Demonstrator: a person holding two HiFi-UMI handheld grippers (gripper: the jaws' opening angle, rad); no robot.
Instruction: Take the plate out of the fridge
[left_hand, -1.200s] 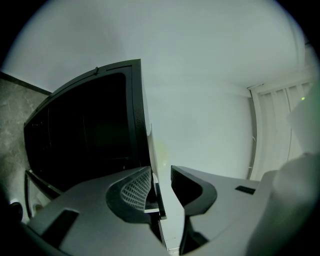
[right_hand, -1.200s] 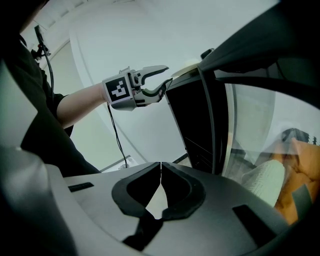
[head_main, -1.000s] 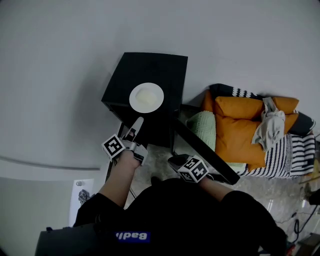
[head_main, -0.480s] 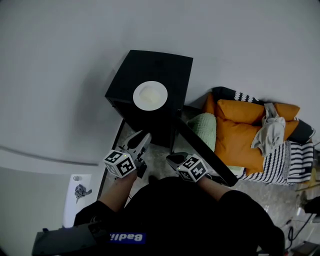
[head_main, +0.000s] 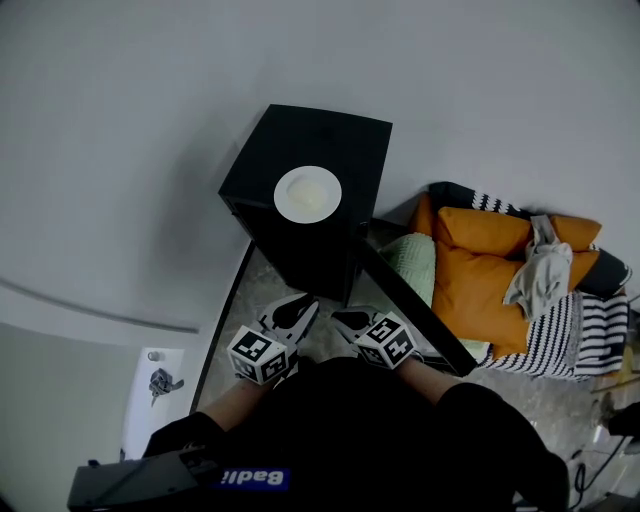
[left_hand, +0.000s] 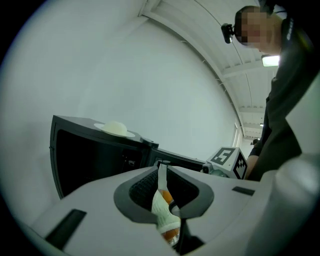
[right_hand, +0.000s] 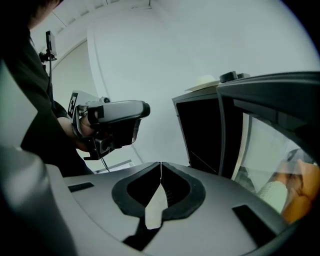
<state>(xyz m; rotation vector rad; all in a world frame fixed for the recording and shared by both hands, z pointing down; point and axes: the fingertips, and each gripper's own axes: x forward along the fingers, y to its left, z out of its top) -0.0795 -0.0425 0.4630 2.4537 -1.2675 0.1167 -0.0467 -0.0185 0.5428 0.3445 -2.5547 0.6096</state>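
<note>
A white plate (head_main: 308, 194) with a pale centre rests on top of the small black fridge (head_main: 300, 150). It also shows in the left gripper view as a plate (left_hand: 115, 129) and in the right gripper view as a plate (right_hand: 205, 81). The fridge door (head_main: 410, 300) stands open to the right. My left gripper (head_main: 296, 312) hangs low in front of the fridge, well short of the plate. Its jaws (left_hand: 162, 167) have just been closing to a narrow slit, with nothing between them. My right gripper (head_main: 347, 320) is beside it, its jaws (right_hand: 160, 165) shut and empty.
Orange cushions (head_main: 490, 270), a green pillow (head_main: 410, 255) and a striped blanket (head_main: 590, 320) lie on the floor right of the open door. A pale wall stands behind the fridge. A white panel (head_main: 160, 385) lies on the floor at the left.
My left gripper has drawn back from the fridge top towards the person, rolled over, and its jaws have narrowed. The plate stays on the fridge. The right gripper has hardly moved.
</note>
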